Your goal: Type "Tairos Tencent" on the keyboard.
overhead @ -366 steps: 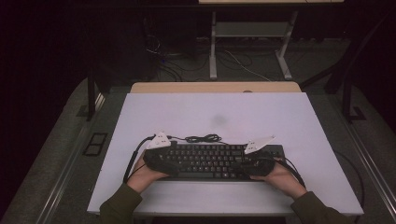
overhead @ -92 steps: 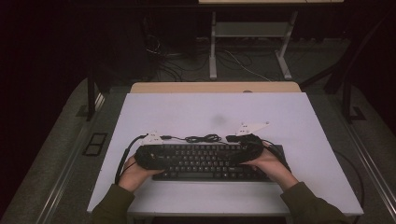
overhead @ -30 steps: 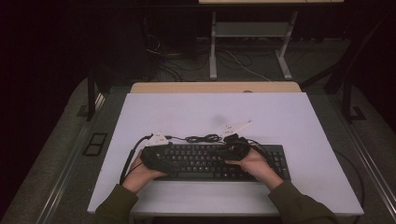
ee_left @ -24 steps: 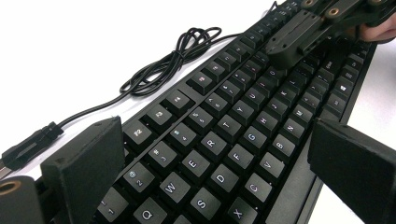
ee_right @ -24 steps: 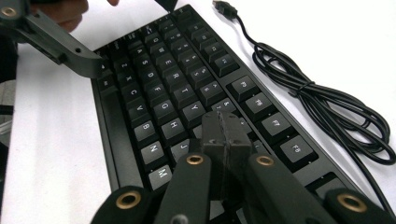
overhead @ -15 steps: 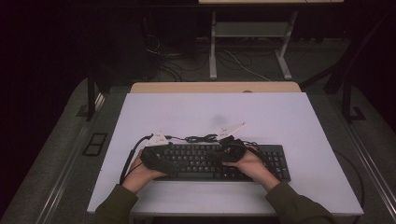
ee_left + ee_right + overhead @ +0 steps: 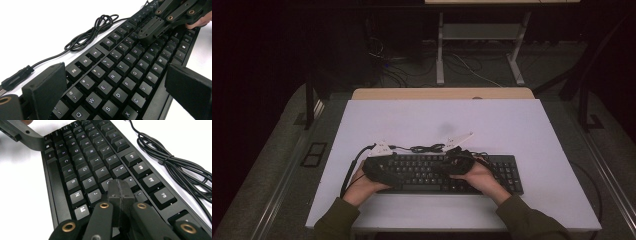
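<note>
A black keyboard (image 7: pixel 507 172) lies along the front of the white table (image 7: pixel 437 115). My left gripper (image 7: pixel 381 166) is open at its left end, the wide-set pads (image 7: pixel 47 87) straddling the keyboard (image 7: pixel 117 72) from back edge to front edge over the Q-to-V keys. My right gripper (image 7: pixel 458 159) is shut with nothing held. Its joined tips (image 7: pixel 120 192) rest on the keys at the middle of the keyboard (image 7: pixel 82 157). The right gripper (image 7: pixel 152 28) also appears in the left gripper view, pressing down on that key area.
The keyboard's coiled black cable (image 7: pixel 427 148) lies on the table just behind it, its plug (image 7: pixel 15 78) near the left end. The same cable (image 7: pixel 175 167) runs beside the right gripper. Desks, cables and dark floor lie beyond the table.
My right gripper has slid left along the keyboard from its right end to its middle. The left gripper has stayed at the left end.
</note>
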Tool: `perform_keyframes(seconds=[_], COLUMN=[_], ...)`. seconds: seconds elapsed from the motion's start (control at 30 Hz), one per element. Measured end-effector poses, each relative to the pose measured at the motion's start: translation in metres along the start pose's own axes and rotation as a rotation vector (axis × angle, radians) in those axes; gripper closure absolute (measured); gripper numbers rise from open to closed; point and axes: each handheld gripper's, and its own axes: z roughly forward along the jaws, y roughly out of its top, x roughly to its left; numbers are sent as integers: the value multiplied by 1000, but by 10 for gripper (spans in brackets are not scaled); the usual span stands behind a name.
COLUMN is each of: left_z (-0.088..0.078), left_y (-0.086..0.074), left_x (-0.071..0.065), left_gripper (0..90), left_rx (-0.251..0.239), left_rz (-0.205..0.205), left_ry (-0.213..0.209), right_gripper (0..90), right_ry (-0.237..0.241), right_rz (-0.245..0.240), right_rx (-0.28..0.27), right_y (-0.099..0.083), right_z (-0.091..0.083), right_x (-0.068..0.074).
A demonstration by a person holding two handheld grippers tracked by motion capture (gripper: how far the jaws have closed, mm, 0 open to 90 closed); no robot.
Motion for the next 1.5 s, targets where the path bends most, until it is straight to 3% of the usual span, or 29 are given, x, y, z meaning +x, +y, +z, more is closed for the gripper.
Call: perform_keyframes(seconds=[0.57, 0.87, 1.2, 1.4, 1.5], left_z=[0, 0, 0, 0, 0], left_y=[0, 0, 0, -1, -1], left_x=[0, 0, 0, 0, 0], left_gripper=[34, 34, 35, 38, 38], left_rx=[0, -2, -1, 4, 3], left_rz=[0, 1, -1, 5, 4], left_ry=[2, 1, 1, -1, -2], right_gripper=[892, 890, 681, 432, 346], right_ry=[0, 14, 29, 23, -3], right_rz=[-3, 0, -5, -14, -29], right_rx=[3, -43, -81, -86, -83], right_y=[-1, 2, 3, 2, -1], right_z=[2, -7, -19, -24, -25], right_x=[0, 0, -2, 0, -1])
